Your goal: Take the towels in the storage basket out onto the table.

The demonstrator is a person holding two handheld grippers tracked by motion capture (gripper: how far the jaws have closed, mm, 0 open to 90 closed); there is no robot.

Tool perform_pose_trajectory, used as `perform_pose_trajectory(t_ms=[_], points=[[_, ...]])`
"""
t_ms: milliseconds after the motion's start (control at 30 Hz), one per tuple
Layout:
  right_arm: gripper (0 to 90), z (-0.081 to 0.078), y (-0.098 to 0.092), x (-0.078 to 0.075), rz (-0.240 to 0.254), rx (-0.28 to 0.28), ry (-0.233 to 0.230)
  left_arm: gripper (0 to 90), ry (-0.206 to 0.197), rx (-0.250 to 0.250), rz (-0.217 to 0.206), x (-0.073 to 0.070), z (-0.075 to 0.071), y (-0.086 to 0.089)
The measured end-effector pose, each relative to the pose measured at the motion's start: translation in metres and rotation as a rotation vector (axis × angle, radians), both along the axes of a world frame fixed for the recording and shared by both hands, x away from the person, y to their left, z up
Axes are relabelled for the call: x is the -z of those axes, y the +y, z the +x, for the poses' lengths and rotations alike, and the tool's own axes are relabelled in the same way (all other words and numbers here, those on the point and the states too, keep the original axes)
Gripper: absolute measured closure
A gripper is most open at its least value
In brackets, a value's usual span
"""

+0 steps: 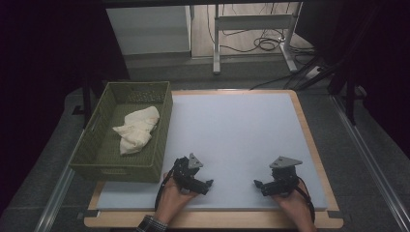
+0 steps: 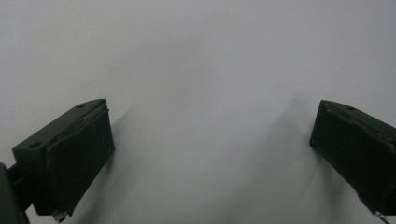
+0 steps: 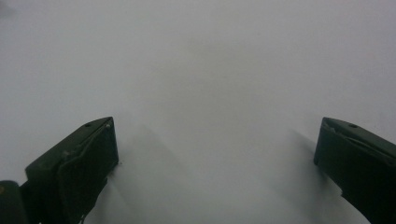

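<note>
— Both hands were nearest to the camera, at the near edge of the table. I saw the left gripper (image 1: 209, 183) and the right gripper (image 1: 257, 184) resting low on the pale foam mat (image 1: 237, 130), their tips turned toward each other.

— And the jaws?

— Each pair stood wide apart, with nothing between them. In both gripper views I saw only smooth grey mat between the black, blocky pads.

— Where was the cloth?

— The white cloth (image 1: 136, 129) lay crumpled inside the green woven basket (image 1: 164, 125), at about ten o'clock from the left gripper. It was soft and wrinkled, and its long axis ran roughly from seven o'clock to one o'clock. The basket was rectangular, with stiff woven walls, and it sat on the left edge of the mat.

— Which hand was closer?

— The left one, clearly; the right was well apart from it. I judged that the left gripper would have to rise over the basket wall before going down to the cloth.
</note>
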State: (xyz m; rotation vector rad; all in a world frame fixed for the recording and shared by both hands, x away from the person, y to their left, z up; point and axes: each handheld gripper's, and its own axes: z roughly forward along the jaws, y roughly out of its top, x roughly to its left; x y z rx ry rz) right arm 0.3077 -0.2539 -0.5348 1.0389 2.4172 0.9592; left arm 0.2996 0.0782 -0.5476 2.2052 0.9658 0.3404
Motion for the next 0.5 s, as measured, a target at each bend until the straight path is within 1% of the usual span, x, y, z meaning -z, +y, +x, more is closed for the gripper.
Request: perform_pose_trajectory(t_ms=[167, 500], points=[[0.0, 0.0, -0.0002, 0.0, 0.002, 0.0, 0.002, 0.0, -0.001, 0.001, 0.007, -0.0004, -0.0001, -0.0002], [0.0, 0.0002, -0.0005, 0.0, 0.004, -0.001, 0.002, 0.0, 0.004, 0.0, -0.003, -0.0001, 0.0002, 0.0002]])
